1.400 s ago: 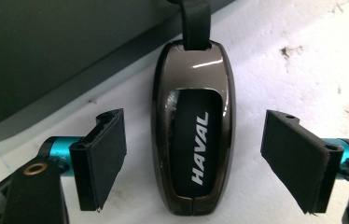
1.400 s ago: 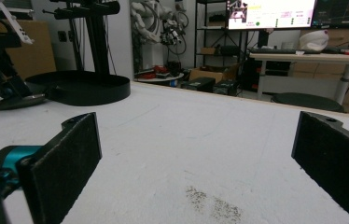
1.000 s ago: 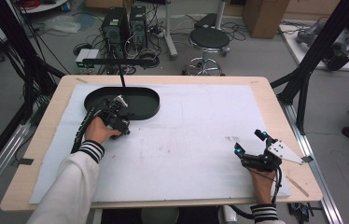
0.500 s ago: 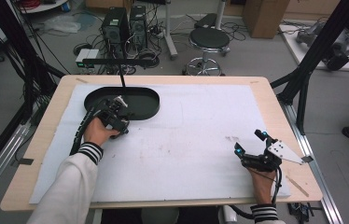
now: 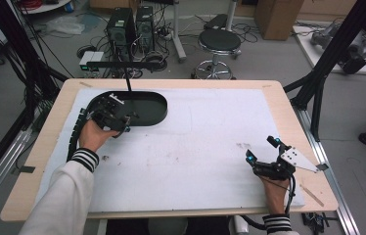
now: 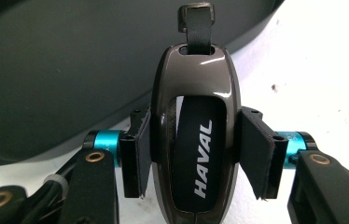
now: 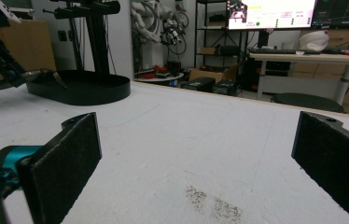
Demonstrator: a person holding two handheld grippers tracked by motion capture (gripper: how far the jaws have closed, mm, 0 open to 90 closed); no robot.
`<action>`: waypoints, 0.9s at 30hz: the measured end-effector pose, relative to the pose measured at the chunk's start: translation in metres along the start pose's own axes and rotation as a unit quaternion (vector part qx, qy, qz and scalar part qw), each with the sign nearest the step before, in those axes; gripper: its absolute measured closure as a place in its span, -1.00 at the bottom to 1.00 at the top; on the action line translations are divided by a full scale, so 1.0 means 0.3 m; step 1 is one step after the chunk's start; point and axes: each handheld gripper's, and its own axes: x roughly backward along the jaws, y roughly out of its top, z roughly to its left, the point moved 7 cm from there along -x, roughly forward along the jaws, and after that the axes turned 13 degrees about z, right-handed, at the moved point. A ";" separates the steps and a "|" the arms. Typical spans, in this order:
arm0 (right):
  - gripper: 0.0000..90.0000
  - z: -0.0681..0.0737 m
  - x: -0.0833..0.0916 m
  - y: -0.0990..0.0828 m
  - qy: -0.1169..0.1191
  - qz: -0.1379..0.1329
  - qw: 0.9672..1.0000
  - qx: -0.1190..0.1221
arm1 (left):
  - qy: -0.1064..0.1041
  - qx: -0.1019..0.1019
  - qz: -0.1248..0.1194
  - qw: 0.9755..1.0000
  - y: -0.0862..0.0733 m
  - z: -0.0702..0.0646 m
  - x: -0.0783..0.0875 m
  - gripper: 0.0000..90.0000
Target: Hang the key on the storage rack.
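With my left gripper (image 6: 191, 149) clamped on the HAVAL key fob (image 6: 193, 140) beside the black tray (image 5: 144, 108), and my right gripper (image 7: 196, 172) wide open and empty, I judge release into it comes next.

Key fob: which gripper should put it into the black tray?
Left. The left gripper is already clamped on the key fob beside the black tray; the right gripper rests open across the table.
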 end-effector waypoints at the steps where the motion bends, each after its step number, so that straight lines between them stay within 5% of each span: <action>1: -0.99 0.000 0.000 0.000 0.000 0.000 1.000 0.000 | -0.002 0.001 -0.006 1.000 0.001 0.002 0.009 0.09; 16: -0.99 0.002 0.000 0.000 0.000 0.001 1.000 -0.001 | 0.016 0.021 -0.074 0.997 0.030 0.053 0.127 0.08; 19: -0.99 0.000 0.000 0.001 -0.001 -0.001 1.000 0.001 | 0.010 0.031 -0.089 0.995 0.036 0.067 0.150 0.08; 27: -0.99 0.002 0.000 0.000 -0.001 0.001 1.000 0.000 | 0.033 0.053 -0.120 0.991 0.055 0.124 0.223 0.08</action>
